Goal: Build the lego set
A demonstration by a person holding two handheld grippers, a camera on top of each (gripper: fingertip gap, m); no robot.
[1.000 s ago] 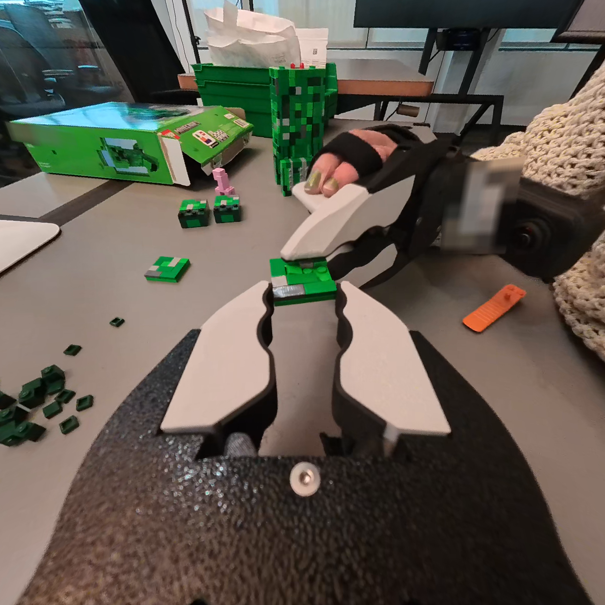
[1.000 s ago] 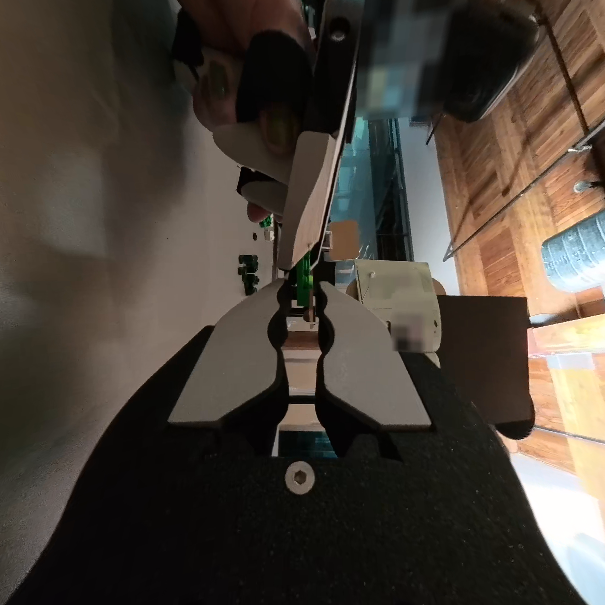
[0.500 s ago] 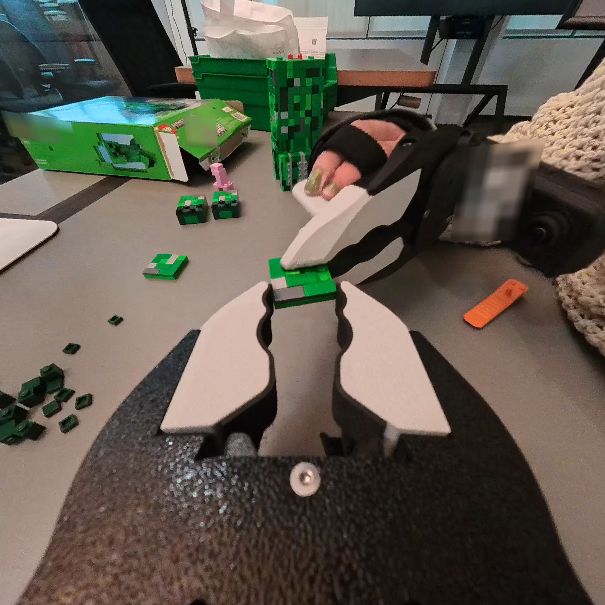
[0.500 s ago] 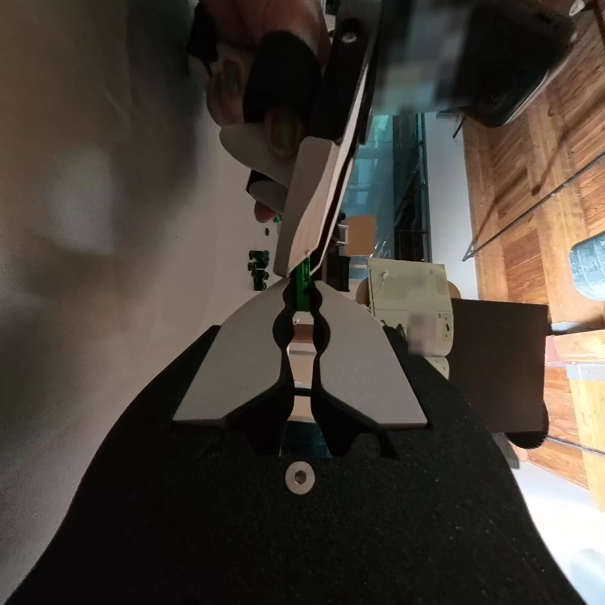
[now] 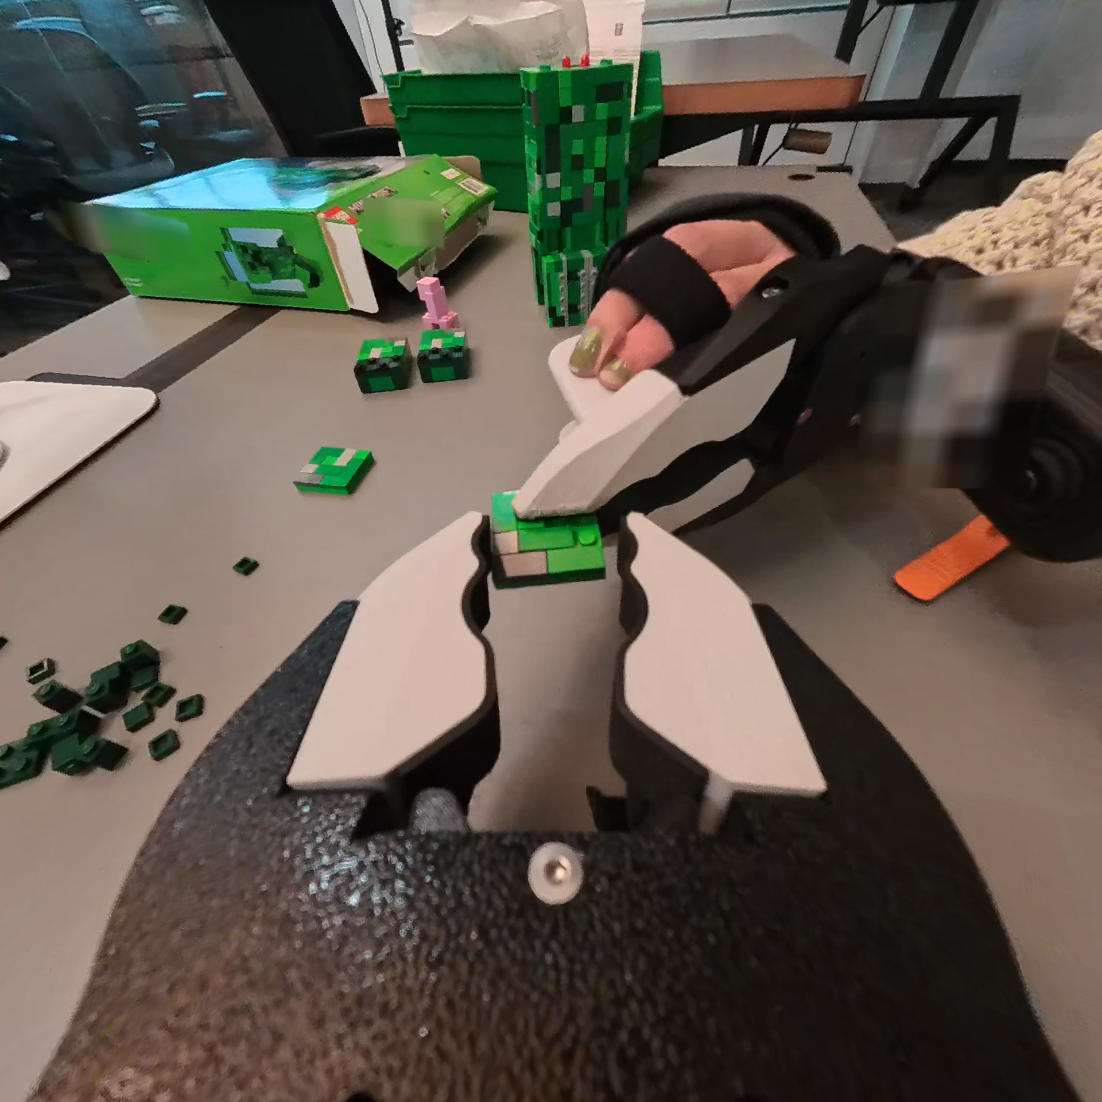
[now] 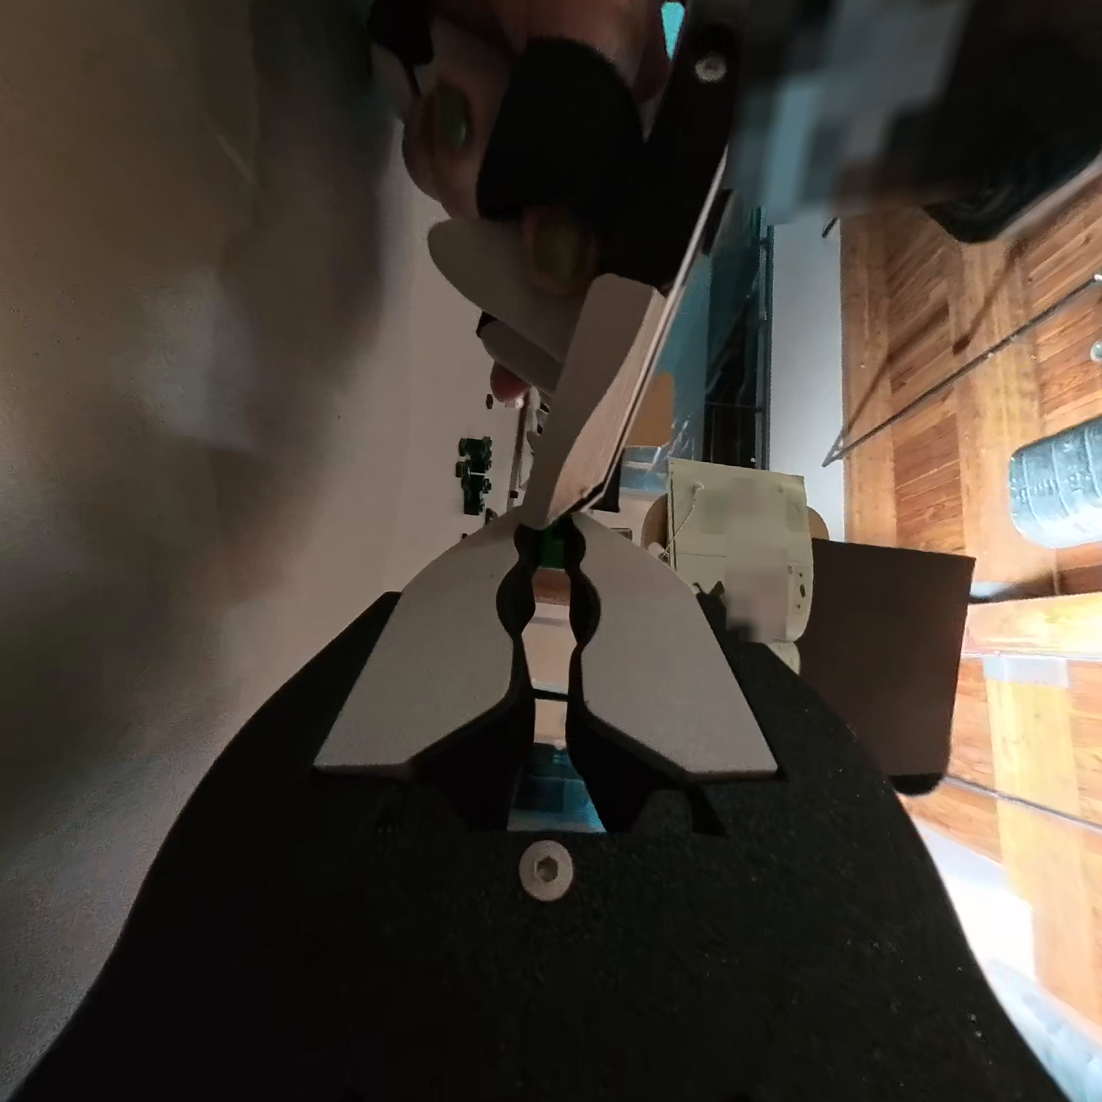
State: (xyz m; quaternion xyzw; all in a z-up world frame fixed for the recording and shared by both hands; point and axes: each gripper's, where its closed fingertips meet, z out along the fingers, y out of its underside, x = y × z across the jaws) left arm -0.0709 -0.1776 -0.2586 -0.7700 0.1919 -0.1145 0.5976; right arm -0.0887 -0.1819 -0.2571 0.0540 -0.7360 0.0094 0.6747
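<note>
A small flat green and grey lego plate lies between the tips of my left gripper. It touches the left finger, and a narrow gap shows at the right finger, so the jaws stand open. My right gripper, turned on its side, comes in from the right and pinches the plate's far edge from above and below. In the right wrist view the right gripper is nearly closed on the green plate, and one left finger crosses just beyond its tips.
A tall green block tower, an open green box, two small green cubes, a pink figure and a second flat plate stand farther back. Loose dark green pieces lie left. An orange tool lies right. Left and right tips are no more than a few centimetres apart.
The right gripper's upper finger slid left across the plate's top. The left jaws widened a little, and a gap opened between the plate and the right finger.
</note>
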